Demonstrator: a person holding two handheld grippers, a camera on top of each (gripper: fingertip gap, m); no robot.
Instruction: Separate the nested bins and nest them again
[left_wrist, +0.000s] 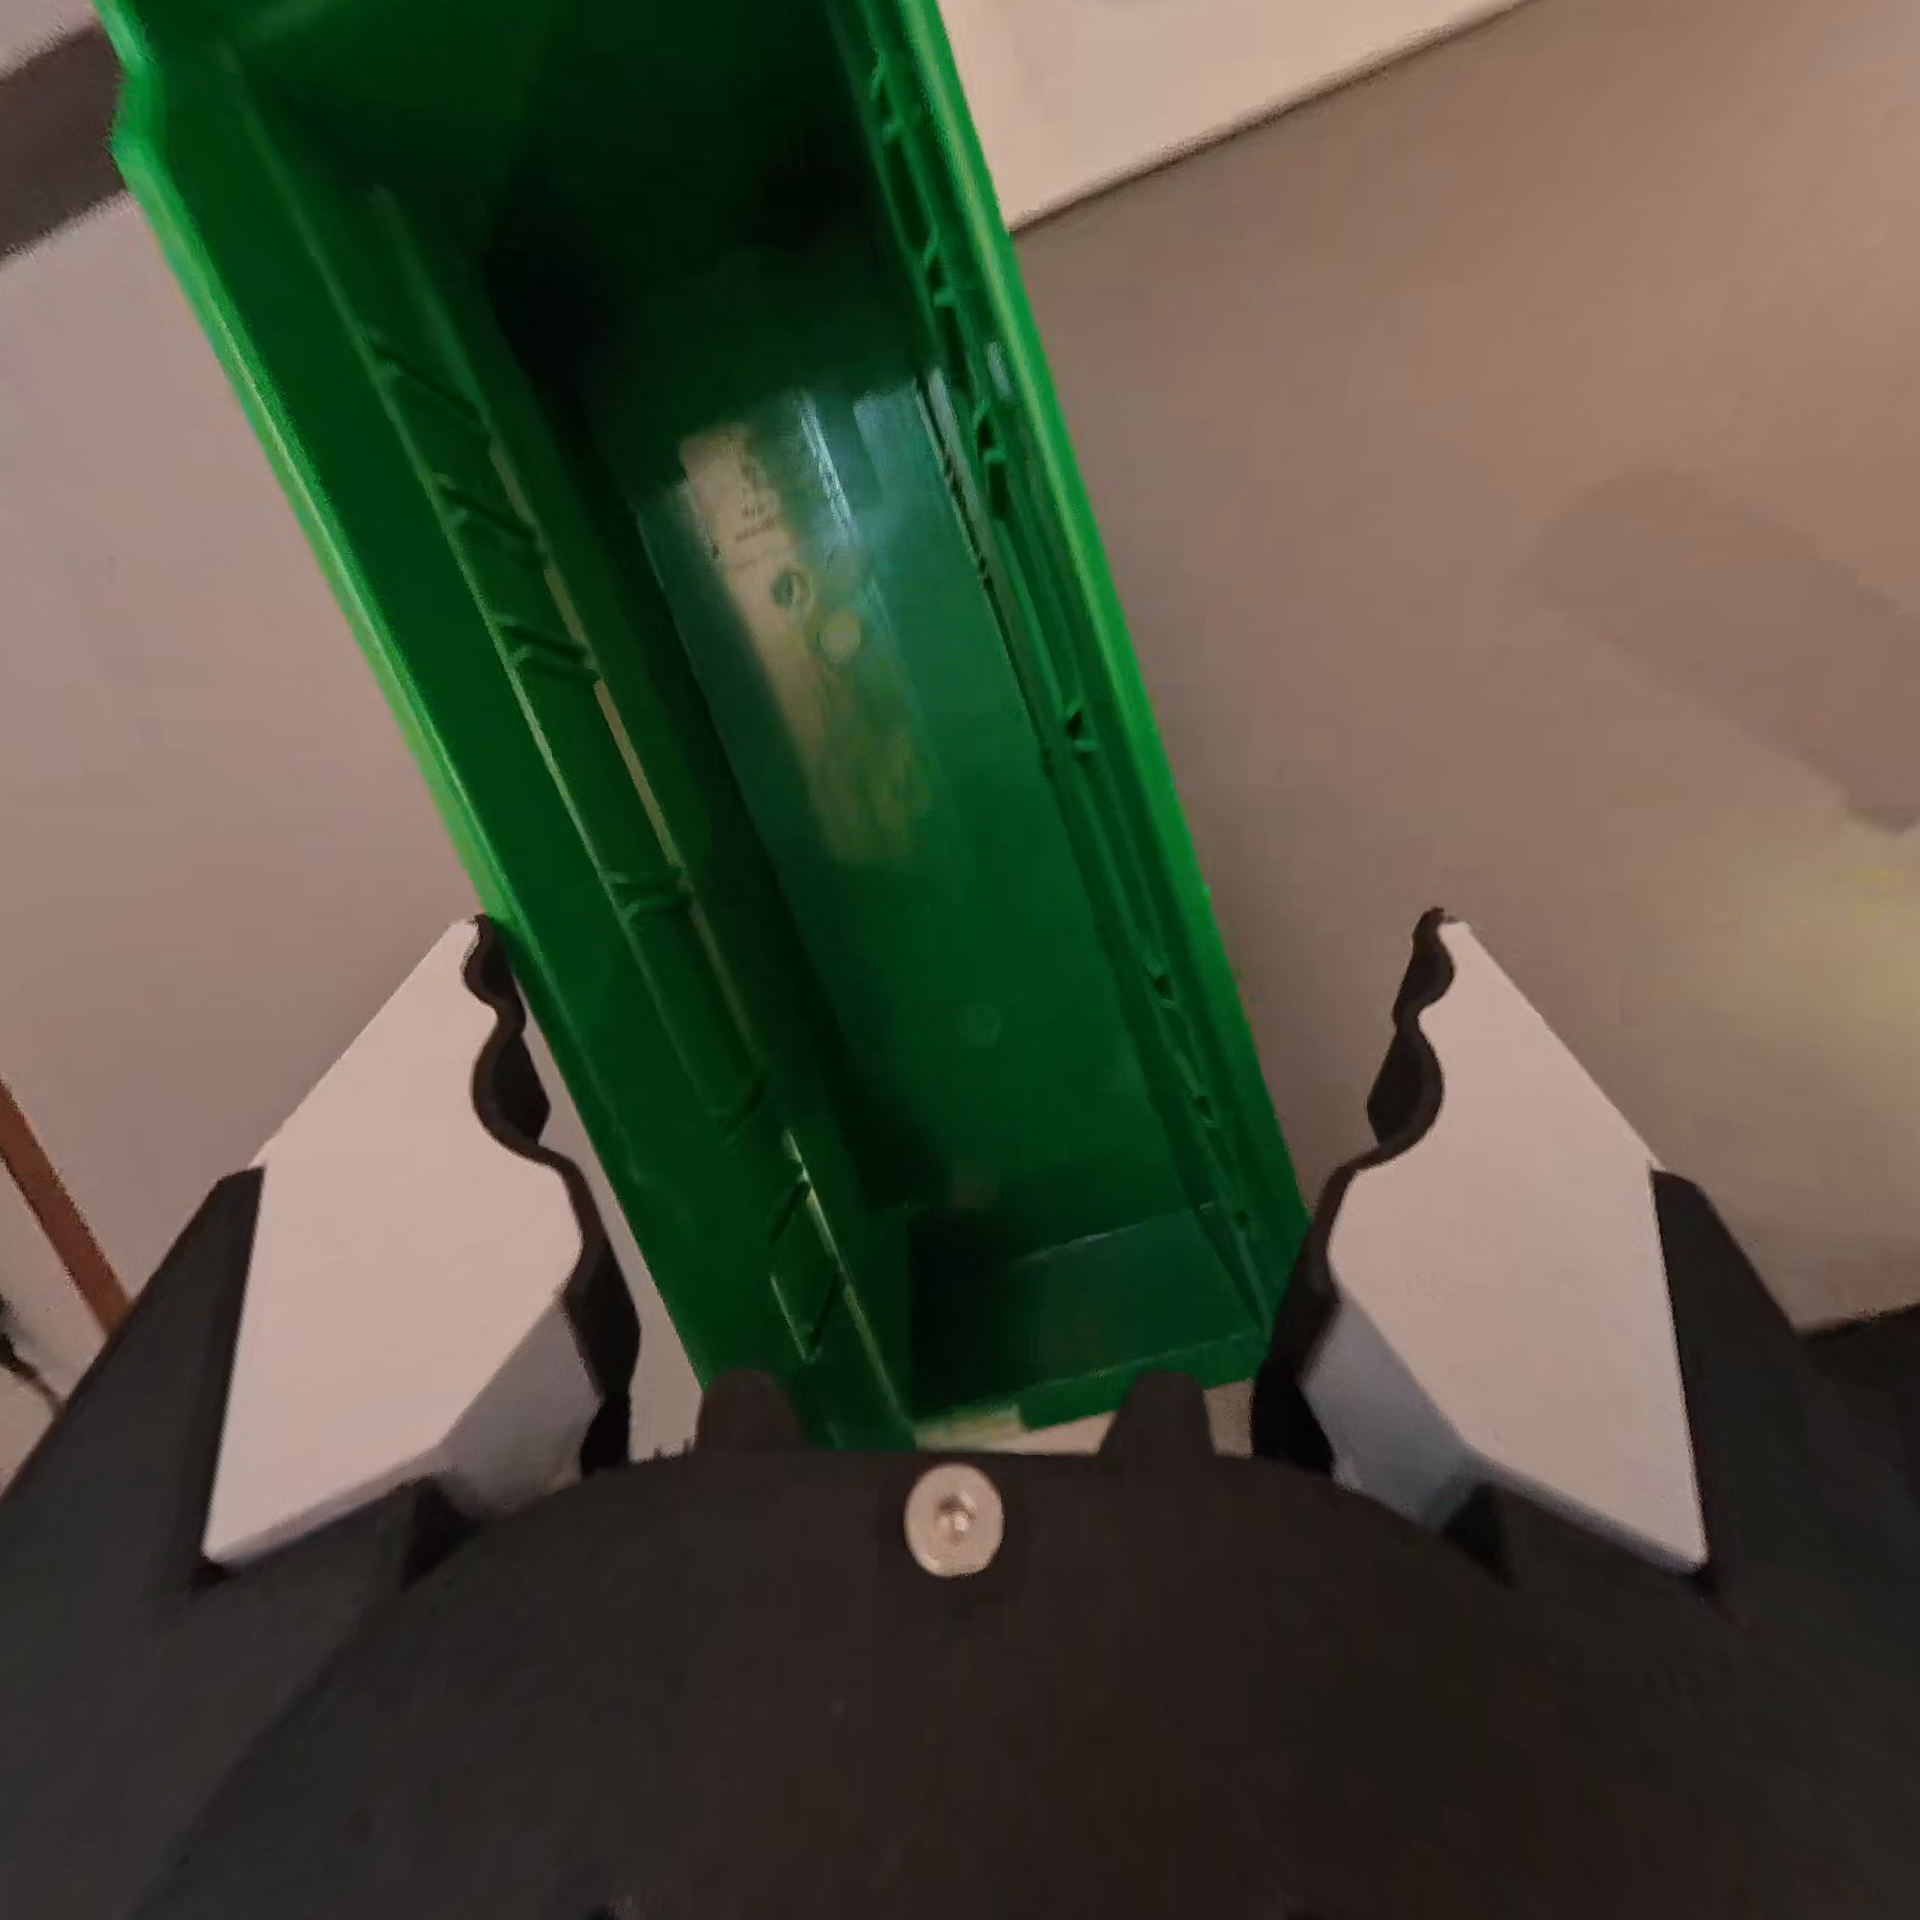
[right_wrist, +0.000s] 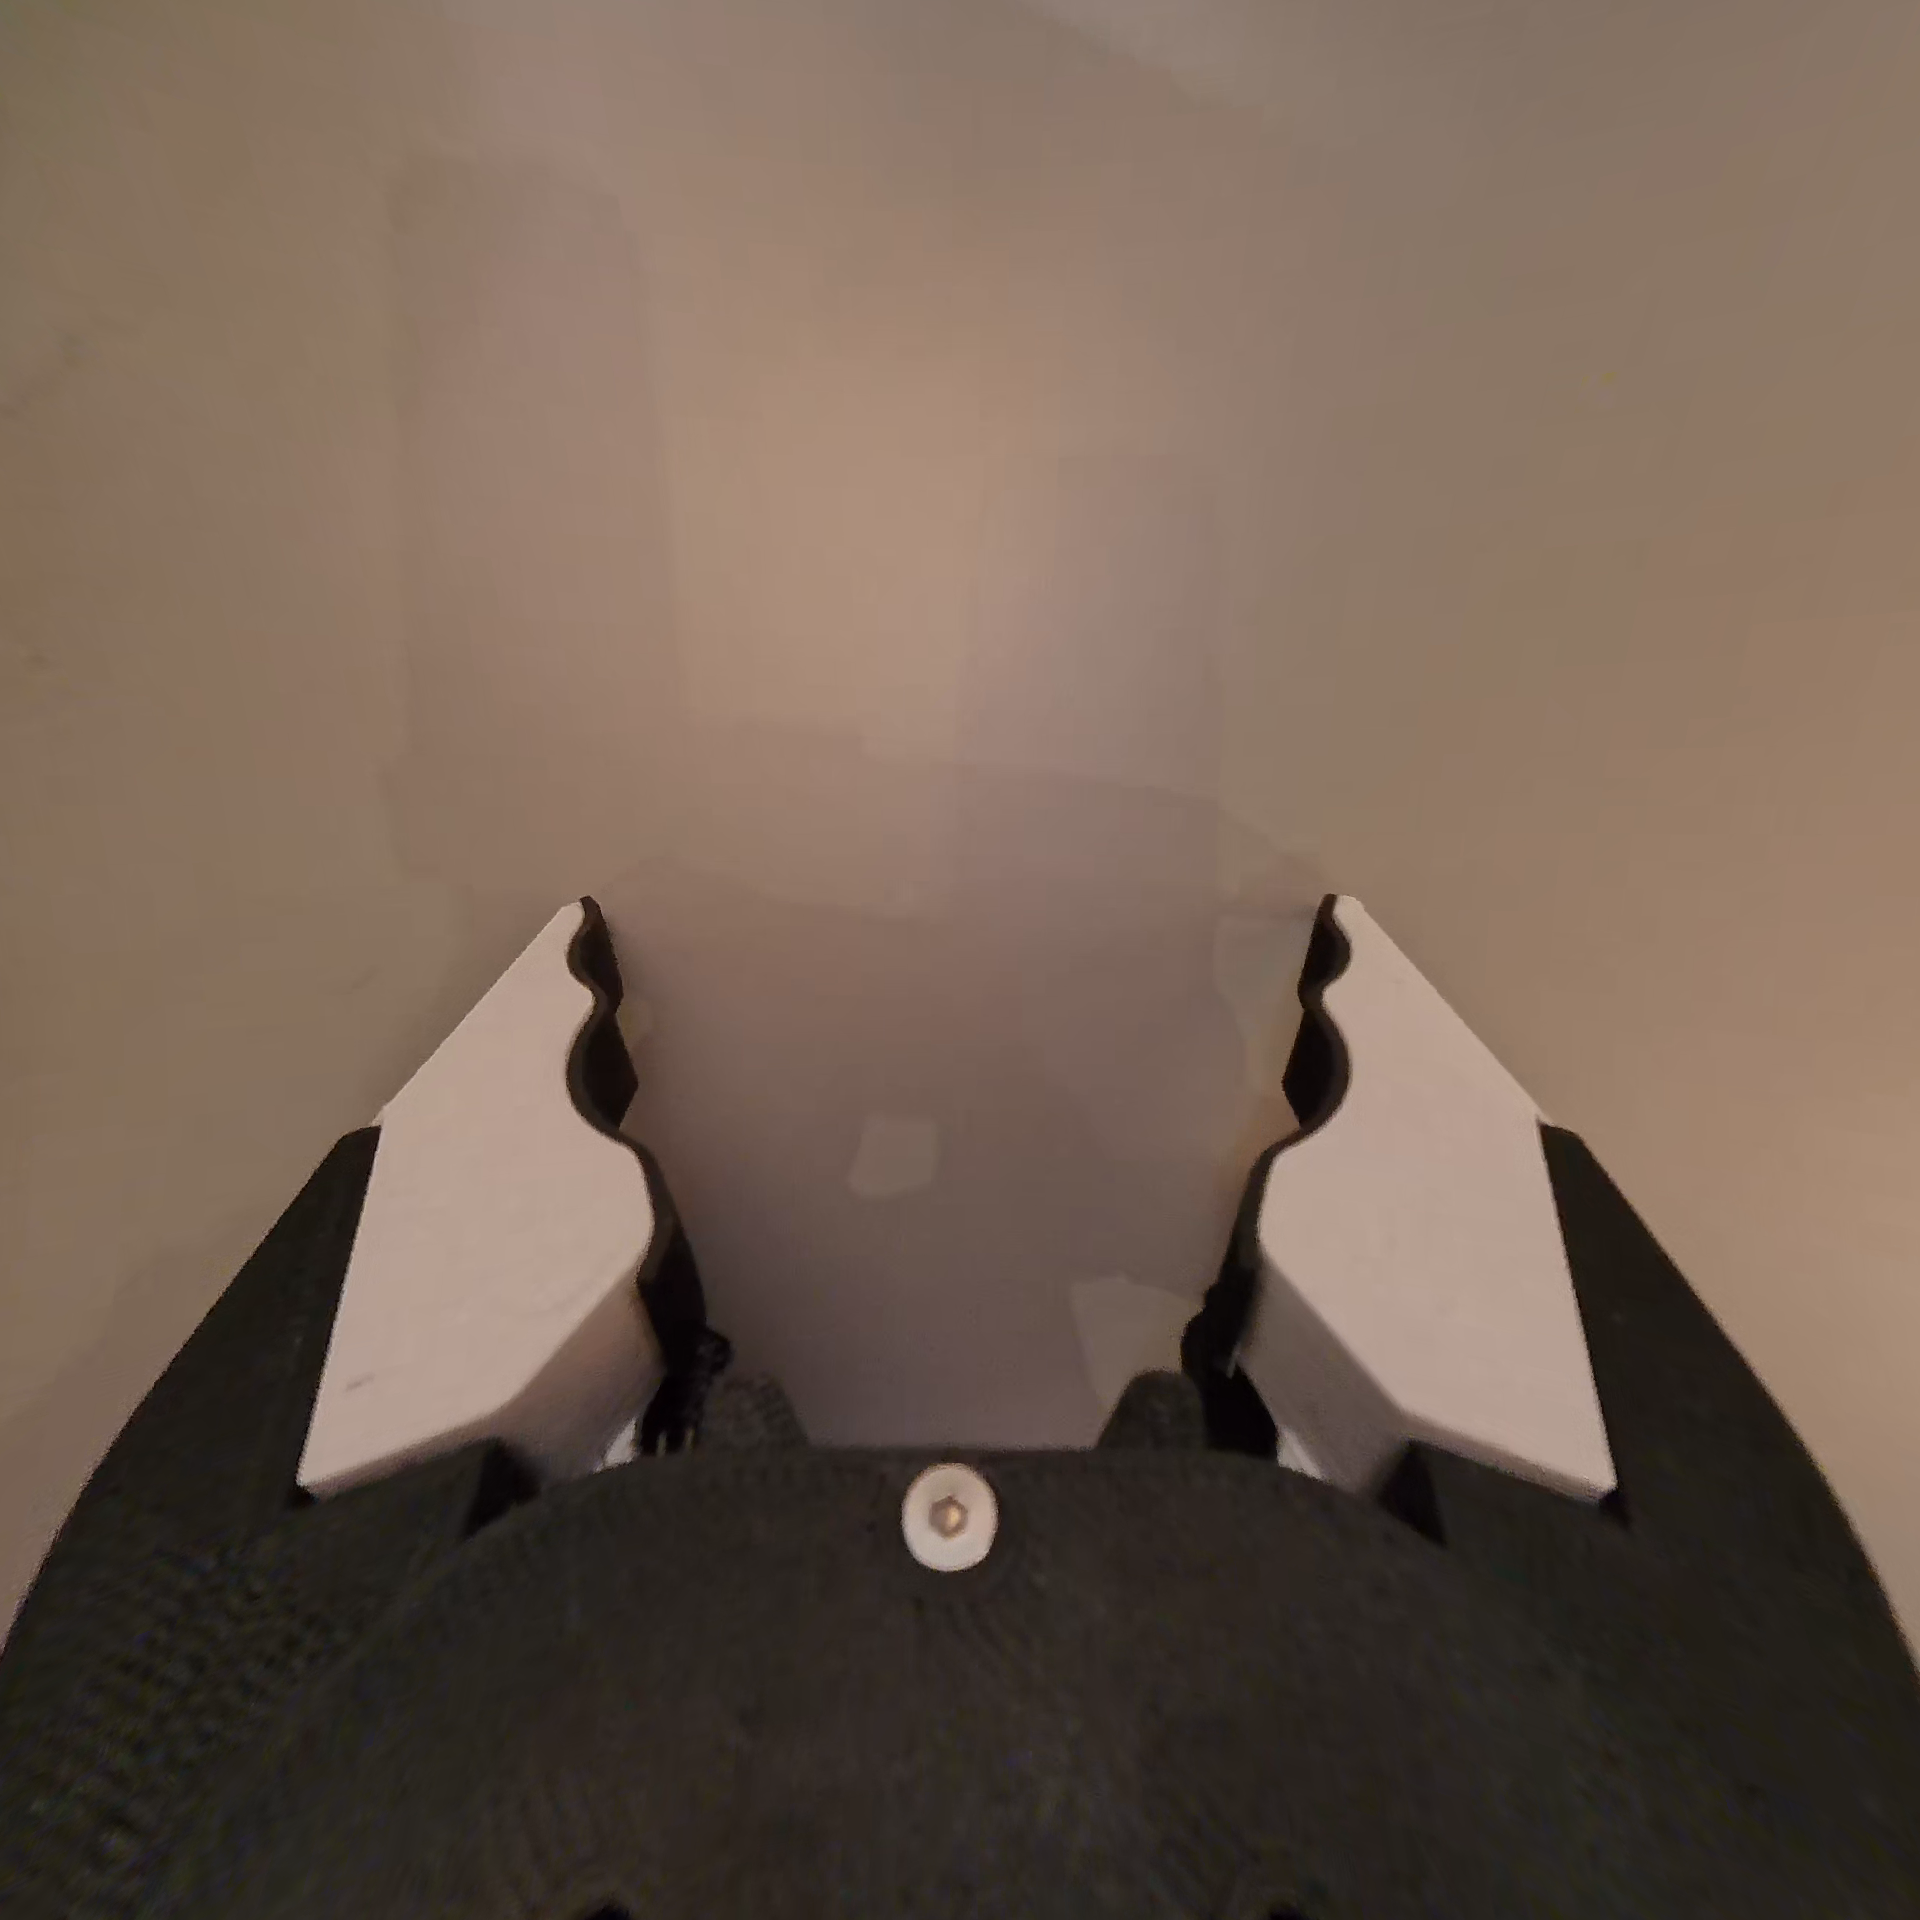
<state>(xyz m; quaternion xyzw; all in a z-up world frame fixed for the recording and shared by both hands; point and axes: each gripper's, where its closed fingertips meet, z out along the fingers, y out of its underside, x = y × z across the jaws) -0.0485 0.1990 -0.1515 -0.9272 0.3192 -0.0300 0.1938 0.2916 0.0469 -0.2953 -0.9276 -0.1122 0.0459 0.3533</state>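
Note:
A long, narrow green bin (left_wrist: 831, 831) runs away from me in the left wrist view with its open top towards the camera. A doubled rim along its left side (left_wrist: 582, 831) suggests one bin nested in another. My left gripper (left_wrist: 958, 920) is wide open around the bin's near end. The bin lies skewed between the jaws, touching the left fingertip (left_wrist: 499, 997) and the base of the right finger (left_wrist: 1320, 1236). My right gripper (right_wrist: 958, 902) is open and empty, close over a bare beige surface (right_wrist: 935, 468). No bin shows in the right wrist view.
A beige-grey tabletop (left_wrist: 1455, 623) spreads to the right of the bin, with a pale wall (left_wrist: 1143, 83) behind it. A pale surface (left_wrist: 156, 623) lies to the left, and a brown edge (left_wrist: 52, 1195) shows at the far left.

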